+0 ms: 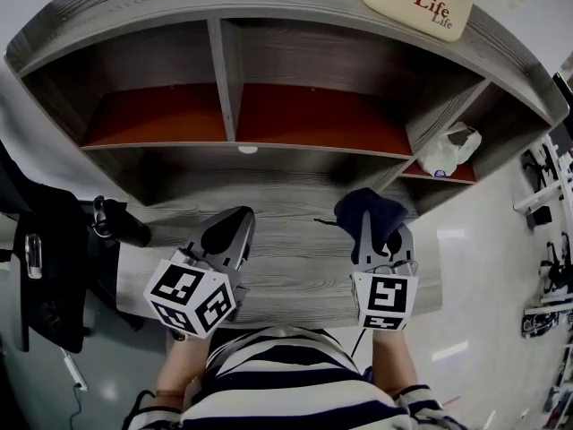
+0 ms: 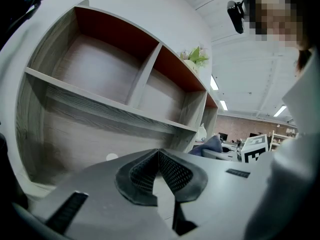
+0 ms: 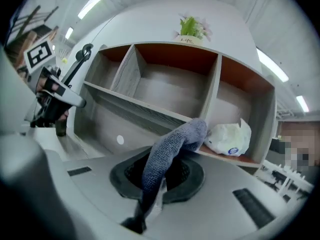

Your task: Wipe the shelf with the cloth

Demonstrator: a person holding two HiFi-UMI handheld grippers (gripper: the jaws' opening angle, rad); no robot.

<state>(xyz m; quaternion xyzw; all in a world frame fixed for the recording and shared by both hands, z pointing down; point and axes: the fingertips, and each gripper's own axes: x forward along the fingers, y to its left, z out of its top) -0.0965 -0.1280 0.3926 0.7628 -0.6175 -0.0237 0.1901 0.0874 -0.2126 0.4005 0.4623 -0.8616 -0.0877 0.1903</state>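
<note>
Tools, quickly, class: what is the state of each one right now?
Left tool: closed, holding nothing.
Right tool: closed on the cloth.

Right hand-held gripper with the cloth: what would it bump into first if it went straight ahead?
Probably the shelf, at its middle board's front edge near the white bag. The cloth would touch first. Depth is unclear.

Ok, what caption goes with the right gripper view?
Right gripper shut on a blue cloth, facing the grey shelf.
</note>
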